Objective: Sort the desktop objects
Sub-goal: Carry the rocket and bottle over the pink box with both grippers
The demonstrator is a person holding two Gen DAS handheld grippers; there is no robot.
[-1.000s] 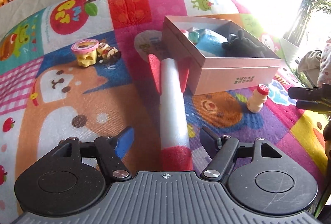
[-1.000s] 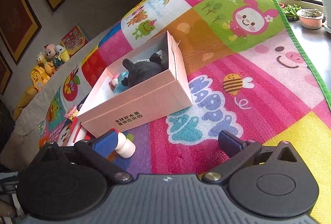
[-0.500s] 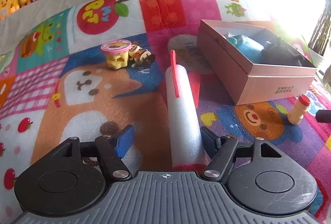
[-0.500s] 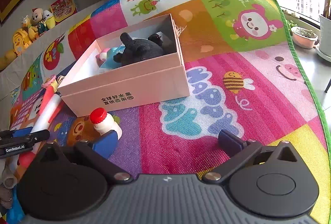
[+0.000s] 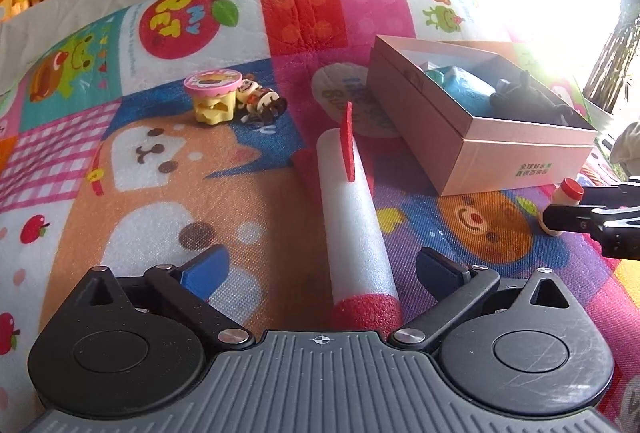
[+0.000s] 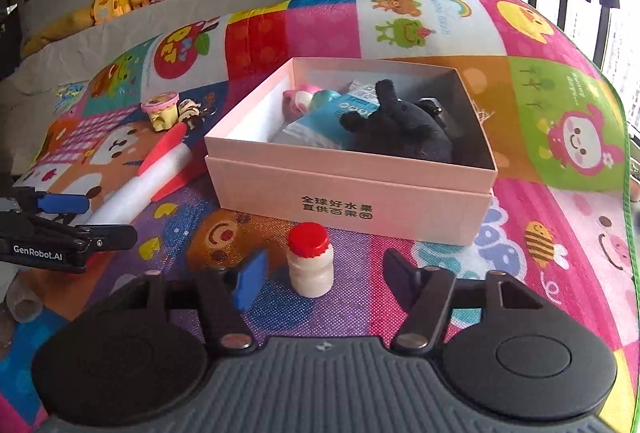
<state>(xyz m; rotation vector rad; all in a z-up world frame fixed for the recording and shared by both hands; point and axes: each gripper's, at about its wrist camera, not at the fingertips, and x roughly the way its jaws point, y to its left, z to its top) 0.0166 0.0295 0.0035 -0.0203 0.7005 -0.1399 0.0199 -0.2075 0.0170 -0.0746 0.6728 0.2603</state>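
Reading "GenRobot.AI", the left gripper (image 6: 80, 221) straddles the foam rocket (image 5: 356, 233) with fingers spread; the right gripper (image 6: 320, 273), also spread, flanks the upright bottle (image 6: 310, 259) before a pink box (image 6: 352, 209) bearing Chinese print, perhaps fruit branding.

The pink box (image 6: 352, 193) is showing dark print on its front wall — 全球好水果 over 直供百果, closing on a circled mark. The left gripper (image 6: 60, 229) is wearing white "GenRobot.AI" lettering. The play mat (image 5: 180, 21) is flashing "MY PET" — inside its red apple.
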